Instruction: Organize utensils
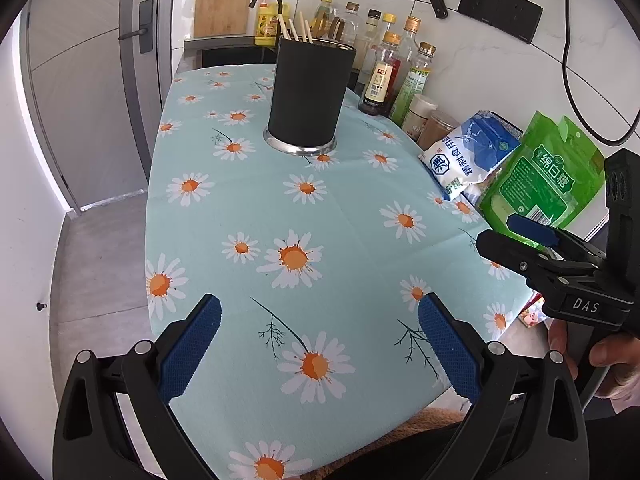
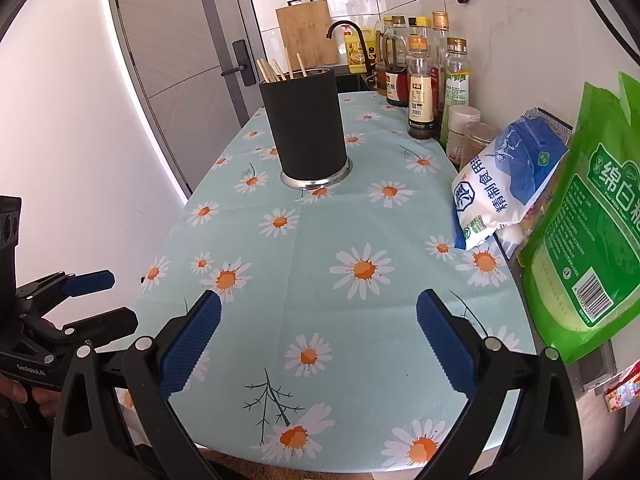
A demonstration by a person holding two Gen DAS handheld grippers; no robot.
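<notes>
a: where do the utensils sit?

b: the wooden chopsticks (image 1: 295, 31) stand inside the black holder (image 1: 308, 98), upper centre of the left wrist view, their tips poking above its rim. the holder is upright on a shiny metal base, on the daisy tablecloth (image 1: 248, 208). in the right wrist view the same holder (image 2: 306, 128) is upper centre too, chopsticks (image 2: 276, 70) leaning toward its left side.

a: and the claws?

b: the left gripper (image 1: 320, 344) fills the bottom of its own view, blue pads spread wide, nothing between them, only cloth below. the right gripper (image 2: 319, 340) is the same in its view: released, pads well apart, empty. each also shows in the other's picture, the right one at the right edge (image 1: 516, 236) with a hand (image 1: 600, 356) under it, the left one at the lower left edge (image 2: 96, 300), jaws parted there too.

a: anything beside the holder?

b: right of it, along the wall, a row of bottles (image 1: 386, 76), then a blue and white bag (image 1: 468, 152) lying tilted, and a green bag (image 1: 544, 176) at the right edge. a cutting board (image 1: 224, 2) leans at the top, left of a dark faucet (image 1: 266, 0). the cloth between the holder and both claws is bare.
</notes>
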